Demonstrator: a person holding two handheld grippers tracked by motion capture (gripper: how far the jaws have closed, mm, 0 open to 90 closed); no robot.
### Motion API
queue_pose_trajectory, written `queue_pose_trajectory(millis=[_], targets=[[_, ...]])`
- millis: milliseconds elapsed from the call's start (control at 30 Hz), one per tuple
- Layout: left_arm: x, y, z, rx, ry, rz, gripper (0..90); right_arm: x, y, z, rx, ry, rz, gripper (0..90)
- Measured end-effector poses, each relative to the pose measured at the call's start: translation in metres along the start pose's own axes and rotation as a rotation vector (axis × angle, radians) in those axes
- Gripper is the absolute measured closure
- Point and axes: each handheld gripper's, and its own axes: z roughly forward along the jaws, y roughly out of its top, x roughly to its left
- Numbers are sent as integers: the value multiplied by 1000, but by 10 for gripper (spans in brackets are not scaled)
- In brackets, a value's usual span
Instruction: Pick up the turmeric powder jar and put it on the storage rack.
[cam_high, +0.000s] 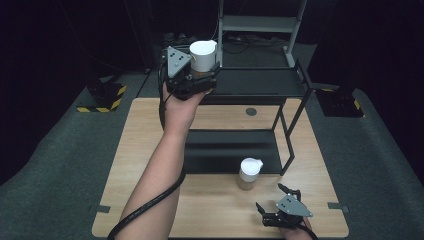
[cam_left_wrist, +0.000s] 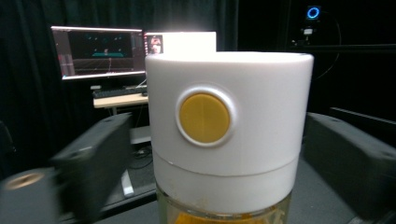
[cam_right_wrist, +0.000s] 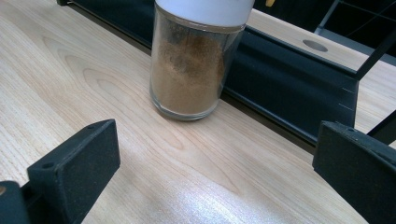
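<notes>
- Left gripper (cam_high: 202, 75) is held raised at the far left of the rack's top shelf (cam_high: 260, 82); a white-capped jar (cam_high: 203, 55) with yellow contents sits between its jaws.
- In the left gripper view the jar (cam_left_wrist: 229, 135) stands upright and both jaws flank its cap. Contact at the pads cannot be made out, so whether it is clamped cannot be told.
- Step judged in hand: the jar is being set on the top shelf.
- To be done well: jar kept upright, base lowered flat and fully inside the shelf edge, jaws parted only once weight is borne by the shelf.
- Right gripper (cam_high: 277, 205) rests near, at the right of the table (cam_high: 150, 130), jaws spread wide, nothing held.
- Second jar (cam_right_wrist: 196, 65), brown powder, stands on the table just before the lower shelf (cam_high: 230, 150), beyond the right gripper's jaws; it is best left undisturbed.
</notes>
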Motion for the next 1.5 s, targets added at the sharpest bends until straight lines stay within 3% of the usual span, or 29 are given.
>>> queue_pose_trajectory(millis=[100,633,1167,1500], targets=[[1,-1,-3,-4,-9,-22,4,1,0,0,0,-1,-3,0],[-10,-3,-26,25,-5,36,4,0,0,1,2,0,-9,0],[-15,-25,-70,37,-24,60,3,2,1,1,8,-4,-19,0],[-23,-44,-95,77,-28,66,4,3,2,1,8,-5,-21,0]])
